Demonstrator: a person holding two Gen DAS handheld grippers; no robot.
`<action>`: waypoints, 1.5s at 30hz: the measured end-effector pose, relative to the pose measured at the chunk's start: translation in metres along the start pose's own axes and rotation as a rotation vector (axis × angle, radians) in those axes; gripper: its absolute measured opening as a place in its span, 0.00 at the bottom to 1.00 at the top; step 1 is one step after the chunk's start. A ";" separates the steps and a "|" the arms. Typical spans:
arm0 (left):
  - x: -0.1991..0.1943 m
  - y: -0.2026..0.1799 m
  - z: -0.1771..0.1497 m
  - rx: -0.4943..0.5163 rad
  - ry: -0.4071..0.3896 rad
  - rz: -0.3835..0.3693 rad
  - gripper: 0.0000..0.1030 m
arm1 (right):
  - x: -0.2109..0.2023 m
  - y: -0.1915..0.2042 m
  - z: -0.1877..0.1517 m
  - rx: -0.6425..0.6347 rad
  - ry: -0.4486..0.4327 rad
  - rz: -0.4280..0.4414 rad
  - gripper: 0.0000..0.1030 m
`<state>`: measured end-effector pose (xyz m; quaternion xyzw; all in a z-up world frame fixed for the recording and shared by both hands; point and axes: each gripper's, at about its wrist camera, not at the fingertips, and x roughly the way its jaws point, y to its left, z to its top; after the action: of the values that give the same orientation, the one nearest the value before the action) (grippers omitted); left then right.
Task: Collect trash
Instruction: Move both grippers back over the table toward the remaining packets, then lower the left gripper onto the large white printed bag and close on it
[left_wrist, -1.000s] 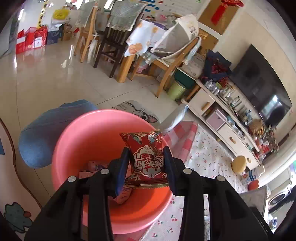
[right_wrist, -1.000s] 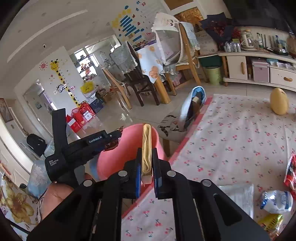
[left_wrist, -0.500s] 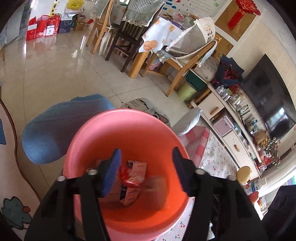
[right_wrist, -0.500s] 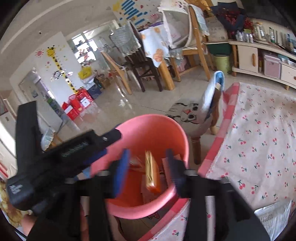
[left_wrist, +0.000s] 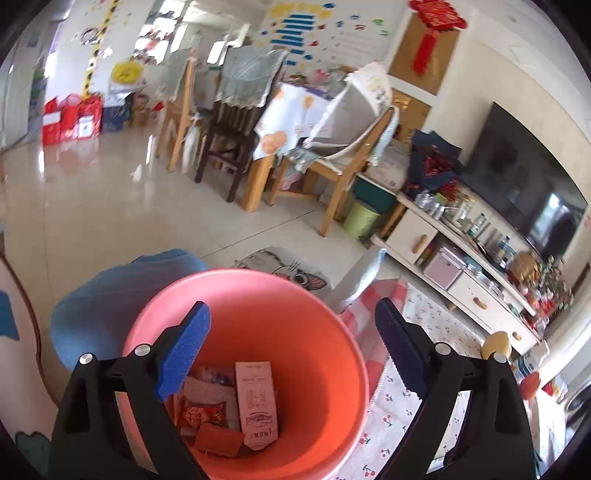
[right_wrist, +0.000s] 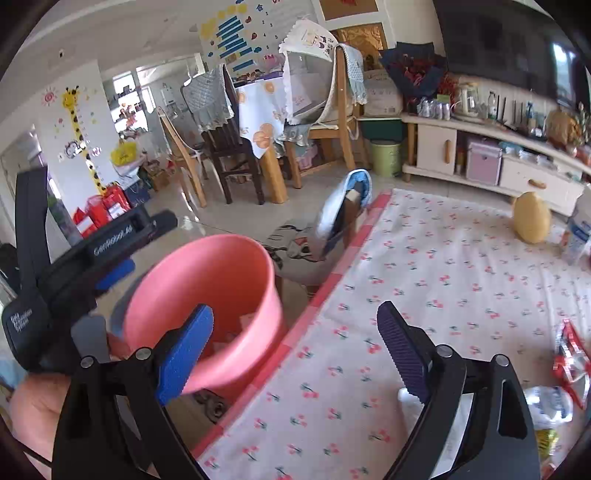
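A pink bucket (left_wrist: 317, 369) sits below my left gripper (left_wrist: 291, 347), whose jaws are opening with nothing between them. Inside the bucket lie a white and pink carton (left_wrist: 256, 402) and red packets (left_wrist: 199, 413). In the right wrist view the bucket (right_wrist: 214, 291) is at the lower left, with the left gripper (right_wrist: 144, 247) above its far side. My right gripper (right_wrist: 295, 347) hangs beside the bucket's rim over the cherry-print cloth (right_wrist: 443, 277); its jaws are opening and hold nothing. A red wrapper (right_wrist: 569, 354), a clear plastic bag (right_wrist: 550, 402) and a white paper (right_wrist: 458, 413) lie on the cloth at the right.
A blue cushioned stool (left_wrist: 110, 295) stands left of the bucket. A small tipped chair (right_wrist: 343, 214) sits at the cloth's far edge. A yellow egg-shaped object (right_wrist: 530, 218), a low white cabinet (right_wrist: 480, 162), a green bin (right_wrist: 386, 157) and dining chairs (left_wrist: 229, 147) lie beyond. A hand (right_wrist: 33, 398) shows at lower left.
Both grippers opened. The red snack packet left the left jaws and the yellow packet left the right jaws; both dropped into the bucket. The right view swung toward the cloth.
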<state>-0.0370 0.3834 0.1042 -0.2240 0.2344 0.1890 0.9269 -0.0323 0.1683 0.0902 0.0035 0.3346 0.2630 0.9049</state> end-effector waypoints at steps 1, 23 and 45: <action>-0.001 -0.007 -0.001 0.018 -0.002 -0.023 0.88 | -0.006 -0.002 -0.003 -0.011 -0.006 -0.015 0.88; -0.021 -0.119 -0.058 0.328 0.095 -0.345 0.88 | -0.110 -0.092 -0.060 -0.034 -0.171 -0.345 0.95; -0.025 -0.175 -0.128 0.519 0.322 -0.451 0.80 | -0.164 -0.179 -0.112 0.109 -0.126 -0.460 0.95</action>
<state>-0.0228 0.1676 0.0737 -0.0548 0.3617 -0.1230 0.9225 -0.1201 -0.0835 0.0699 -0.0076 0.2831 0.0307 0.9586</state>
